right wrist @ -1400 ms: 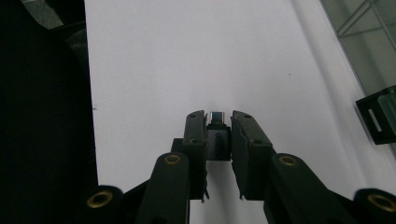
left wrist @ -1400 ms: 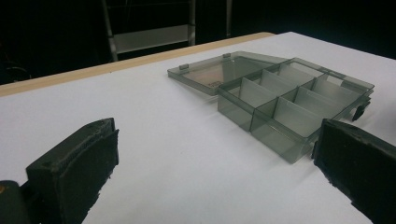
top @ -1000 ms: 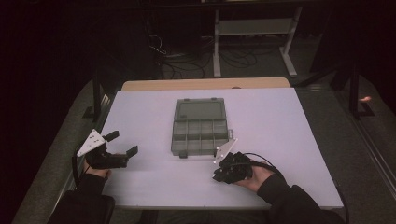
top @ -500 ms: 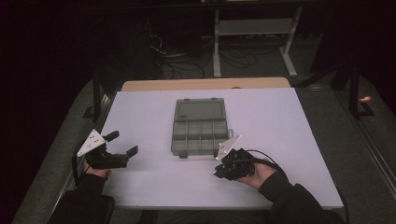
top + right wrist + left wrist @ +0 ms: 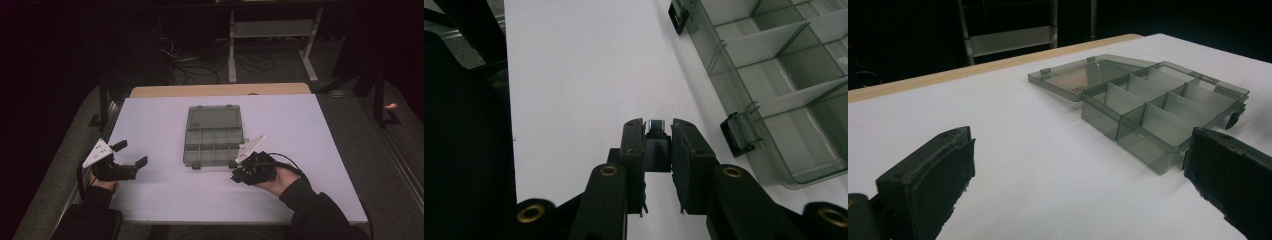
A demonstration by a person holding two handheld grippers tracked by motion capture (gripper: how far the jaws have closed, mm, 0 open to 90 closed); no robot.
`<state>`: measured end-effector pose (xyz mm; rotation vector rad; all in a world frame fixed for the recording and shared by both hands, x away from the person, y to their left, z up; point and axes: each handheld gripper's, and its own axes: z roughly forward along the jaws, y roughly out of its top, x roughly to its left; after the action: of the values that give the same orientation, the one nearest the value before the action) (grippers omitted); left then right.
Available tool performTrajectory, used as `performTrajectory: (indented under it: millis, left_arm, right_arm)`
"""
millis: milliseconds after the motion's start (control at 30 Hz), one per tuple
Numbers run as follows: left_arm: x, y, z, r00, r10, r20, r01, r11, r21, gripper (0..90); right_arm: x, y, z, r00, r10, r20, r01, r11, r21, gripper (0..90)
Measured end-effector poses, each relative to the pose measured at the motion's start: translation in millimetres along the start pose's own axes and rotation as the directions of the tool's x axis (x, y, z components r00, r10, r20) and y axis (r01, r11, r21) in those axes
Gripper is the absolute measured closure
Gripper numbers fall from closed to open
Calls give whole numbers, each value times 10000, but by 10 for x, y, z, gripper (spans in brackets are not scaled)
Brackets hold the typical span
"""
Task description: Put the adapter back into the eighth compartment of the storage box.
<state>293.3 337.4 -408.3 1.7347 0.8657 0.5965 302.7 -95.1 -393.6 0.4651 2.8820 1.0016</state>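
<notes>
Smoky translucent plastic forms the compartment box [image 5: 215, 135], which lies open in the middle of the white table [image 5: 165, 200], its flat lid folded back on the far side and its tray split by dividers into small empty cells, with two dark latches on the near edge. Just beside the box's near right corner, the right gripper [image 5: 658, 131] has its jaws pressed together on a small dark cylindrical part [image 5: 656, 125] with a pale band at its tip. Well to the left of the box, the left gripper [image 5: 131, 153] rests with its jaws spread wide, gripping nothing.
</notes>
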Motion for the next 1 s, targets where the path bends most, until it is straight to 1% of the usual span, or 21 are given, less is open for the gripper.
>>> performTrajectory:
  millis: [67, 200, 367, 400, 533, 600, 767, 867, 1000]
  left_arm:
    - [1, 0, -1, 10000, -2, 2, 2, 10000, -7, 0]
    - [0, 0, -4, 10000, 8, -3, -8, 10000, -12, 0]
    - [-1, 1, -1, 10000, 14, 9, -14, 10000, -10, 0]
    - [-2, 1, -2, 10000, 9, 8, -9, 10000, -9, 0]
    - [-3, 1, -2, 10000, 1, 7, -1, 10000, -10, 0]
    - [-2, 1, -2, 10000, 19, 19, -19, 10000, -10, 0]
    - [-1, 0, -2, 10000, 6, 5, -6, 10000, -7, 0]
    - [-2, 0, -4, 10000, 8, 0, -8, 10000, 1, 0]
    - [0, 0, -3, 10000, 5, -1, -5, 10000, 10, 0]
  right_arm:
    - [-9, 8, -5, 10000, -16, 6, 16, 10000, 3, 747]
    - [-55, 55, -55, 10000, 1, 96, 1, 9999, -155, 747]
    - [-85, 63, -80, 9999, 38, 164, -34, 9996, -272, 746]
    - [-109, 67, -90, 9998, 54, 195, -48, 9994, -330, 747]
    - [-123, 69, -97, 9997, 84, 214, -77, 9994, -345, 747]
    - [-162, 79, -108, 9995, 132, 278, -122, 9992, -386, 746]
    - [-199, 101, -103, 9994, 139, 301, -127, 9991, -402, 747]
    - [-271, 149, -75, 9994, 101, 322, -90, 9993, -352, 747]
    - [-320, 184, -74, 9992, 111, 394, -95, 9991, -401, 747]
